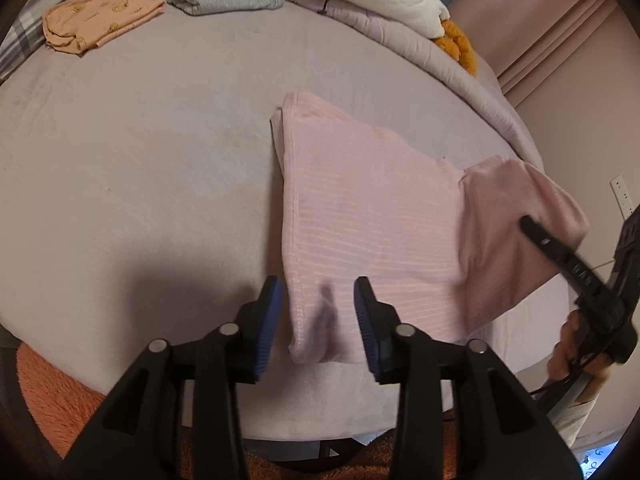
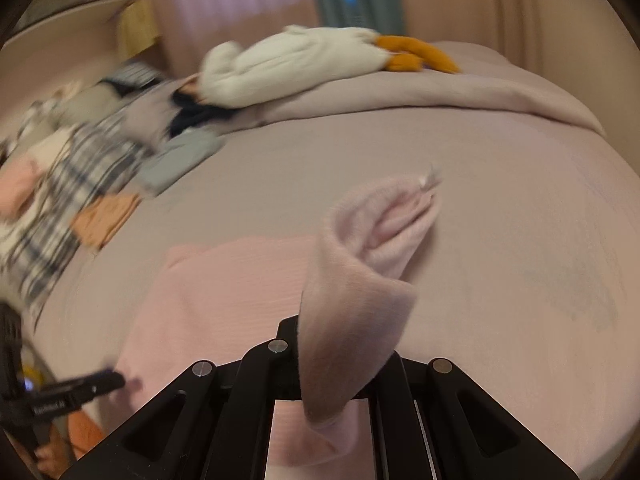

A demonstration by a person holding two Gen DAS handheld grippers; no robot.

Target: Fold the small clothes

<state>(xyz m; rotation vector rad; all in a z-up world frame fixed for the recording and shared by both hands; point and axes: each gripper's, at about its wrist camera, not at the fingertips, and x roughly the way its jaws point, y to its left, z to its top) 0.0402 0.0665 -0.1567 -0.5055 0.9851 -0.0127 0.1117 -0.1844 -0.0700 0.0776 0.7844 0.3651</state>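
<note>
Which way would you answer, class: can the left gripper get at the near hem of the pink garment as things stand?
Probably yes. The left gripper is open, its jaws standing either side of the pink garment at its near hem, with nothing between them. The right gripper grips the sleeve off to the side, clear of that path.

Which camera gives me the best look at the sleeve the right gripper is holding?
The left wrist view. It shows the whole sleeve sharply, lifted off the pink top, with the right gripper clamped near its cuff. The right wrist view shows the sleeve blurred, draping over the gripper's shut fingers and hiding the pinch.
</note>
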